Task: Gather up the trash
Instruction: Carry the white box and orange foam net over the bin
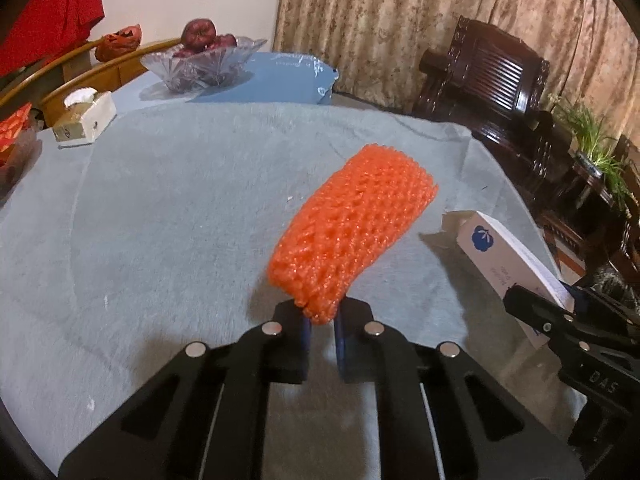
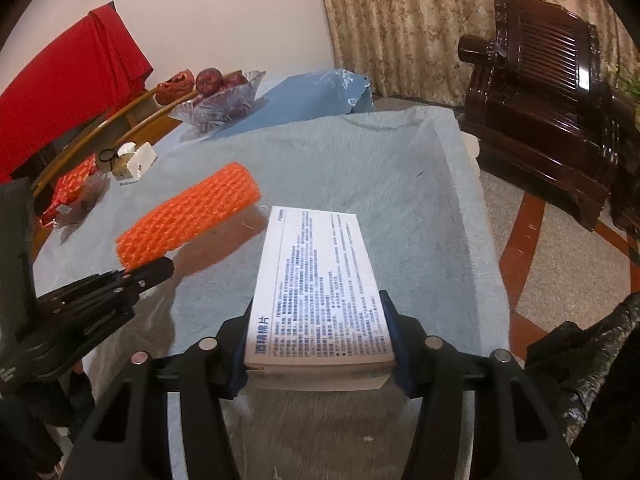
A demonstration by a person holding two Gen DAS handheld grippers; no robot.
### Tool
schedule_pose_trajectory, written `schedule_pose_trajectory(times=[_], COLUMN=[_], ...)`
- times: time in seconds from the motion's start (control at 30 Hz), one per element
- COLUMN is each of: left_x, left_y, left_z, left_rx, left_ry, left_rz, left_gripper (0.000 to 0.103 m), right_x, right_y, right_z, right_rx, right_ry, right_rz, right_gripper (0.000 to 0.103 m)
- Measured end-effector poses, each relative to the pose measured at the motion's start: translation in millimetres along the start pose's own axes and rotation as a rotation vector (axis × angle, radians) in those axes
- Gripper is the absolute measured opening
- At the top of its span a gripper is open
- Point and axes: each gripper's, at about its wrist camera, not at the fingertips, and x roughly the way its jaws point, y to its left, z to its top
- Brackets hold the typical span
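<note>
Orange foam fruit net (image 1: pixel 352 224) is pinched at its near end by the left gripper (image 1: pixel 320 320), jaws nearly together on it, the rest of the net sticking out toward the far right and, judging by its shadow, clear of the grey towel (image 1: pixel 160 220). White cardboard box (image 2: pixel 320 280), printed with small text, is clamped across its width by the right gripper (image 2: pixel 320 356), jaws about half apart, pads pressing on both long sides; it is tilted up, and only its far end may touch the towel. From the left wrist view the box sits just right of the net.

Progress: 2 trash items are in hand, 1 per gripper, neither yet dropped anywhere. No bin or trash bag is identifiable in either view, so disposal is still left.

Further out, far left: tissue box (image 1: pixel 84 118), glass fruit bowl (image 1: pixel 200 64) with dark red fruit, red crumpled wrapper (image 1: pixel 120 42) behind it. Cannot tell if that wrapper counts as trash. Dark wooden armchair (image 2: pixel 552 92) stands far right, off the table.
</note>
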Motion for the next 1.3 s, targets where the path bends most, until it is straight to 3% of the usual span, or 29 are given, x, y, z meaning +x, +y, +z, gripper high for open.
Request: schedule_pose_trajectory(times=[0.23,0.67,1.3], left_x=[-32,-88,-151], left_y=[-7,-25,-86], left_z=[-5,-10,-34], left_rx=[-0.017,-0.021,0.058], left_ry=[-0.03,-0.097,-0.165], left_rz=[0.038,0.031,-0.051], left_gripper=[0.008,0.008,0.008], right_x=[-26,-94,-198], right_y=[-2,-1,-32], right_z=[-2,-1,-32], right_rx=[0.004,-0.015,-0.005], right_ry=[-0.036,-0.136,-0.249], right_rz=[0.025,0.039,-0.036], right_gripper=[0.054,0.054,0.054])
